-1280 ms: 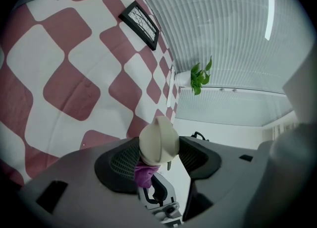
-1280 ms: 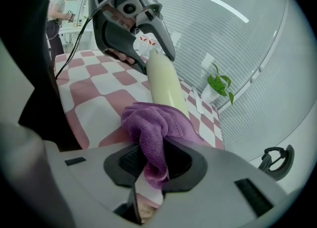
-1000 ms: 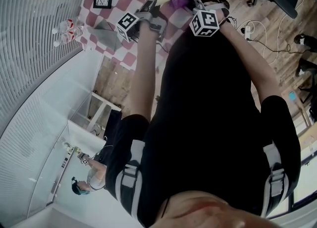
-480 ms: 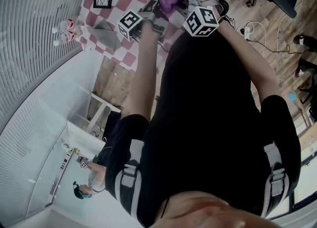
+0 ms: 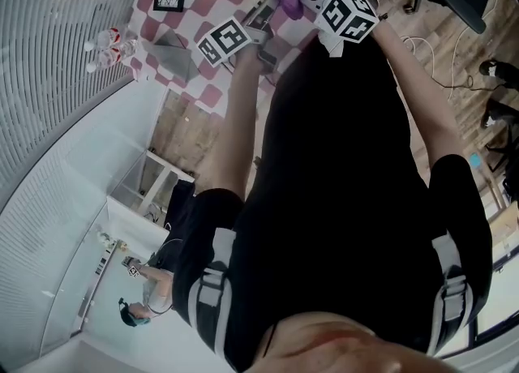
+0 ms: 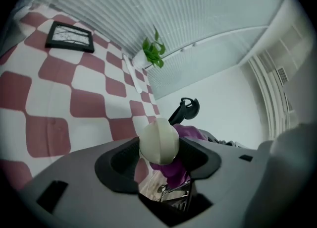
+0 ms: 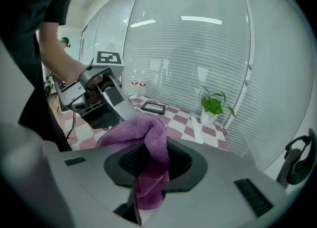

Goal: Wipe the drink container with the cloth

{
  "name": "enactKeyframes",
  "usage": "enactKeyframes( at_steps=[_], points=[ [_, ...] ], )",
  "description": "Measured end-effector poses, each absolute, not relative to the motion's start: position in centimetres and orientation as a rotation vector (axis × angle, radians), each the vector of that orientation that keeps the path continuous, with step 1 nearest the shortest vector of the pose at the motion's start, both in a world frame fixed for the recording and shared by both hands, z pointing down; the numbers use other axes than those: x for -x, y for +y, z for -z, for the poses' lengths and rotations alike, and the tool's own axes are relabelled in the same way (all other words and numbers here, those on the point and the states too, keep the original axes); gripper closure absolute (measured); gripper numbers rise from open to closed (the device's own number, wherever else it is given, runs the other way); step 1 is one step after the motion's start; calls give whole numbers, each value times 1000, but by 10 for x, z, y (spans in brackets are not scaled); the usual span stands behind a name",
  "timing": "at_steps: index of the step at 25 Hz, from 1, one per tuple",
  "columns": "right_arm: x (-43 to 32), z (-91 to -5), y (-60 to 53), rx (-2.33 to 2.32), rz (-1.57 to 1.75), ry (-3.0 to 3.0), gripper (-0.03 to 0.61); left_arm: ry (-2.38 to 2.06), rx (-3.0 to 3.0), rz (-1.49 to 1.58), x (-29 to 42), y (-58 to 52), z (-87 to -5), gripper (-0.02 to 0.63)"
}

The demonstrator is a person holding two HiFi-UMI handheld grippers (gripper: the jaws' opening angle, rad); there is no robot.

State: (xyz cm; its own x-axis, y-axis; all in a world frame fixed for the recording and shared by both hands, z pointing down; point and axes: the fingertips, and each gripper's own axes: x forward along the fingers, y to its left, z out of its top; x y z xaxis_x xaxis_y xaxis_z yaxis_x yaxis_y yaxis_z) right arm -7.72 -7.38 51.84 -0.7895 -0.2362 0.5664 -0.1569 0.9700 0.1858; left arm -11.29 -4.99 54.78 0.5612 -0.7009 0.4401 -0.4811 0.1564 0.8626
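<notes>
Person stands at the table, both arms out ahead, one gripper in each hand. Both grippers are up clear of the tabletop.

Left gripper (image 6: 161, 158): jaws set wide and clamped on the container (image 6: 159, 142), a cream bottle. Its rounded end faces the left gripper view. The container is held in the air, not on the table.

Right gripper (image 7: 156, 161): jaws closed on the cloth (image 7: 147, 187), purple, pinched part-way along. One end hangs below the jaws; the other folds over and reaches out to the left gripper. In the left gripper view the cloth lies against the container, just under and behind the rounded end. The two grippers are close together. In the right gripper view the cloth covers the container.

Below: table (image 6: 49, 98), red-and-white checks. Black frame (image 6: 69, 36) lies flat on it, well apart from the grippers. Small bottles (image 5: 109, 47) with red on them stand at the table's edge by the blinds.

Further off: plant (image 7: 214, 104) in a white pot at the table's far end. Black headphones (image 6: 188, 108) sit off to one side. Blinds (image 7: 198, 48) run behind everything.
</notes>
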Motion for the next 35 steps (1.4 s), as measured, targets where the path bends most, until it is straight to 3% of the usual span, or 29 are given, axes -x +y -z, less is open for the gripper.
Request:
enactKeyframes(
  at_steps=[11,17,26,35],
  points=[
    [0,-577,-96,-479,-217,-2411,477,-1069,-1901,-100,86,-50,-530,345],
    [-55,-623,-104,-657,-208,-2164,477,-1078,-2019,-178,75,-54,-523,345],
    [-74,-566,-112,-927,-276,-2276,479,-1111,-2093,-191,70,-69,-511,347],
    [-90,-525,-113,-1093,-330,-2333,479,-1241,-2022,-96,110,-87,-494,347]
  ],
)
